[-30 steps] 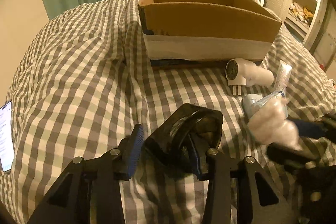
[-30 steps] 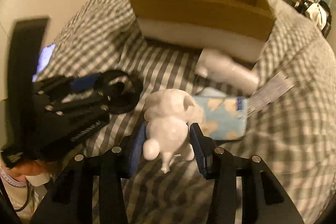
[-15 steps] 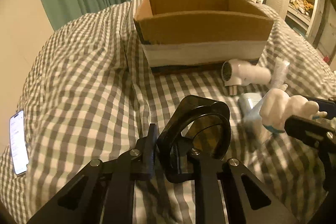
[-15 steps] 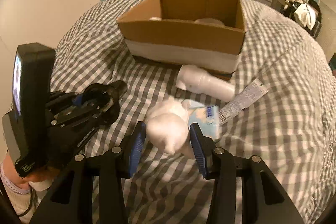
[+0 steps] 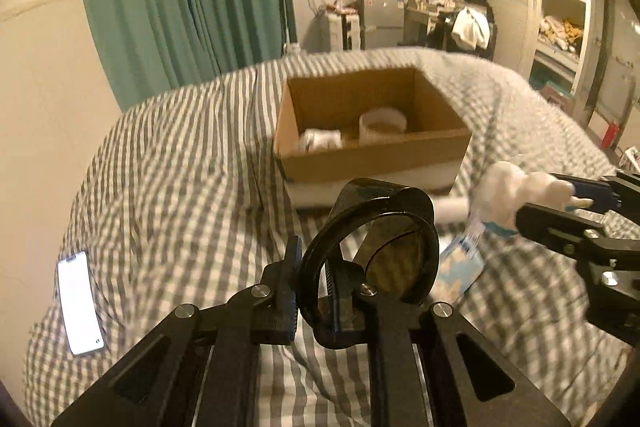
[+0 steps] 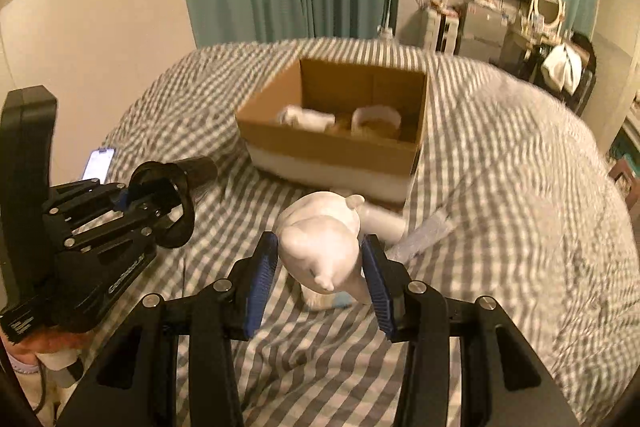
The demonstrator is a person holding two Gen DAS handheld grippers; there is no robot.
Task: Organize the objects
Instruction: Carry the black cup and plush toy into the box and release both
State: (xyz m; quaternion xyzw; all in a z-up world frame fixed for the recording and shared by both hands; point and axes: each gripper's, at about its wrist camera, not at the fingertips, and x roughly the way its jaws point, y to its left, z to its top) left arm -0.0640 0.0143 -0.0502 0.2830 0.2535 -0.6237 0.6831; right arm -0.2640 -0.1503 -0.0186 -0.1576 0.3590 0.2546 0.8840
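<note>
My left gripper (image 5: pixel 316 277) is shut on the rim of a black cup-shaped holder (image 5: pixel 384 227) and holds it above the checked bed; it also shows in the right wrist view (image 6: pixel 168 195). My right gripper (image 6: pixel 318 273) is shut on a white animal figurine (image 6: pixel 324 239), lifted off the bed; the figurine also shows in the left wrist view (image 5: pixel 516 193). An open cardboard box (image 5: pixel 372 131) stands ahead on the bed with a white cup (image 5: pixel 382 123) and a white item (image 5: pixel 318 139) inside.
A white hair dryer (image 6: pixel 380 219), a blue patterned pack (image 5: pixel 460 263) and a clear tube (image 6: pixel 428 231) lie on the bed before the box. A lit phone (image 5: pixel 80 303) lies at the left. Green curtains and cluttered furniture stand behind.
Both grippers have risen with their objects and now look down into the box. The left gripper closed on the black holder's rim a second ago; the figurine stays gripped.
</note>
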